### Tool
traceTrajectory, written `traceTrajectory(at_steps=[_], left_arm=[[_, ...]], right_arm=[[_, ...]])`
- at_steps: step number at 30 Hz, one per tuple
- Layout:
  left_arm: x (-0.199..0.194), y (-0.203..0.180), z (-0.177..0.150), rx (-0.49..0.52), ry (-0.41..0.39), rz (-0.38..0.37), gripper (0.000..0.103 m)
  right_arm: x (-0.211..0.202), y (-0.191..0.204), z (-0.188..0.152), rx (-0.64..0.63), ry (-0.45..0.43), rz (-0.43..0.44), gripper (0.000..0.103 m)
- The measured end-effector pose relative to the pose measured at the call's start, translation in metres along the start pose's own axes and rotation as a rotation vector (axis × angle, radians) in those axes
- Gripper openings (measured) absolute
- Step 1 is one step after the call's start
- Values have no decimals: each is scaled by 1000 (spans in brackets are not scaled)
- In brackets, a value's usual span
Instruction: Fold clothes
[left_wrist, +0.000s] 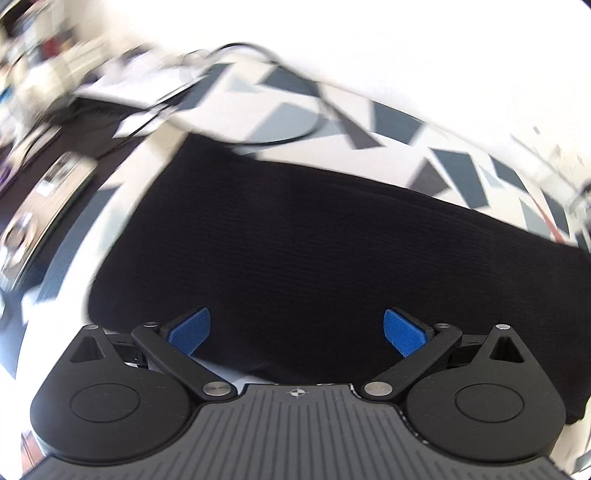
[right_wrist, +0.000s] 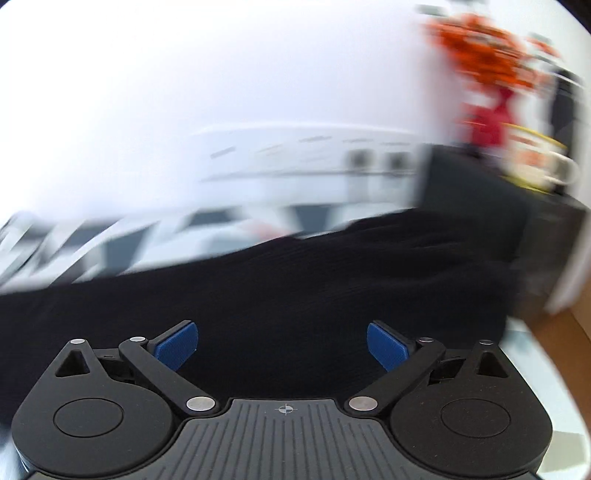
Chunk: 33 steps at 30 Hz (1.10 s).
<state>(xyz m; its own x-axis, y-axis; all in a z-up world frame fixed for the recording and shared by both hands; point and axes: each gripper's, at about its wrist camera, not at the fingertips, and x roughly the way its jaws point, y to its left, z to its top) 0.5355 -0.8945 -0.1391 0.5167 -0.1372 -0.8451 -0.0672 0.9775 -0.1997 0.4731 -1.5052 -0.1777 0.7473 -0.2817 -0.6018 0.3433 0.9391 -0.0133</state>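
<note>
We have both tongs spread wide and empty above the black knit garment (left_wrist: 295, 236), which lies flat on the tabletop's patterned cloth (left_wrist: 399, 122), white with grey and black shapes. The left tongs (left_wrist: 297, 334) hang over the garment's near edge, blue pads (left_wrist: 190, 332) well apart with nothing between them but the dark knit below; we judge the fabric is let go so the fold can settle flat. The right tongs (right_wrist: 282, 349) stand just as wide, over the same garment (right_wrist: 295, 288), gripping nothing. Beyond the garment's far edge a black cable (left_wrist: 295, 129) loops across the cloth, clear of the garment. In the right view red and orange things (right_wrist: 487, 74) blur beyond the garment's far right end; we cannot tell what they are.
</note>
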Motion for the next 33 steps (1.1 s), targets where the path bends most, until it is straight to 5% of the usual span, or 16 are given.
traceTrajectory(at_steps=[6, 9, 21, 33], left_arm=[[-6, 66, -25, -275, 3, -98, 102], [-5, 77, -32, -298, -10, -140, 102], [22, 93, -26, -432, 0, -117, 103], [32, 69, -24, -263, 13, 11, 103]], right_arm=[[26, 59, -20, -139, 151, 30, 98], [32, 70, -29, -120, 168, 18, 102], [27, 82, -39, -55, 189, -9, 102], [25, 84, -45, -40, 152, -32, 102]])
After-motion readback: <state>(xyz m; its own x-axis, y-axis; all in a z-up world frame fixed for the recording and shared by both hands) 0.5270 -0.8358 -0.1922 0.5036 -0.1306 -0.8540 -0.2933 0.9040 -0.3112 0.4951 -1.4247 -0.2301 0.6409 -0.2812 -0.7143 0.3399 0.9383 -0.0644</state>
